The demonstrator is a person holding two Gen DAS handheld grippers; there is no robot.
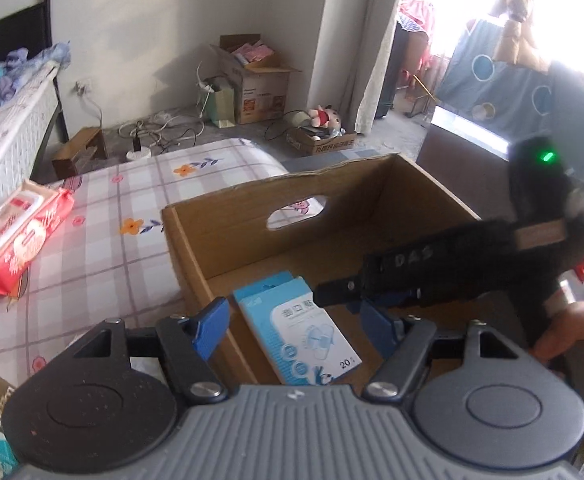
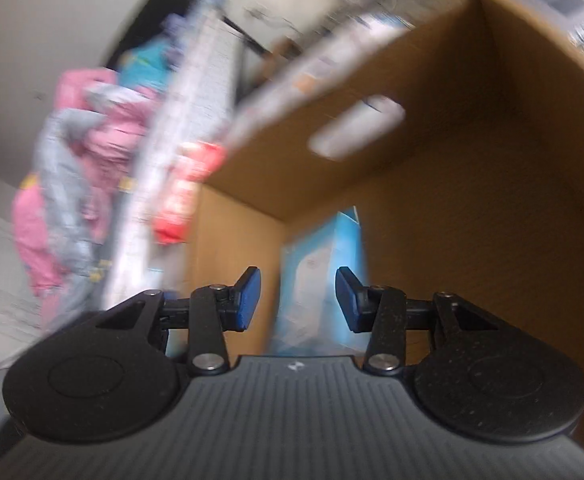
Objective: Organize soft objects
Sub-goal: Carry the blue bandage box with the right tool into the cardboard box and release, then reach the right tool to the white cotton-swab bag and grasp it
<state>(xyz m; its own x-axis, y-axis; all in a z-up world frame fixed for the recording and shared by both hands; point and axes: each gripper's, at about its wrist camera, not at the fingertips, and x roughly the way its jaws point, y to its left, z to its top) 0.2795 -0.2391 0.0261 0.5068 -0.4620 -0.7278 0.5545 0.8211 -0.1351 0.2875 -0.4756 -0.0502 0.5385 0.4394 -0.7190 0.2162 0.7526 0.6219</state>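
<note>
Left wrist view. My left gripper hangs over the near wall of an open cardboard box that sits on a bed with a checked, flowered sheet. Its blue pads stand wide apart with nothing pressed between them. On the box floor, seen between the pads, lies a light-blue packet, flat, printed face up. My right gripper reaches into the box from the right, a hand behind it; its fingertips are not clear from here. A red pack of wet wipes lies on the sheet well to the left of the box, outside it. On the floor beyond the bed, a plush doll sits beside a small carton.

Right wrist view, blurred by motion. My right gripper points down into the cardboard box. Its pads stand partly apart and touch nothing. The light-blue packet lies on the box floor beyond the gap. Outside the left wall, the red wet wipes and pink-and-grey bedding appear as smears.
</note>
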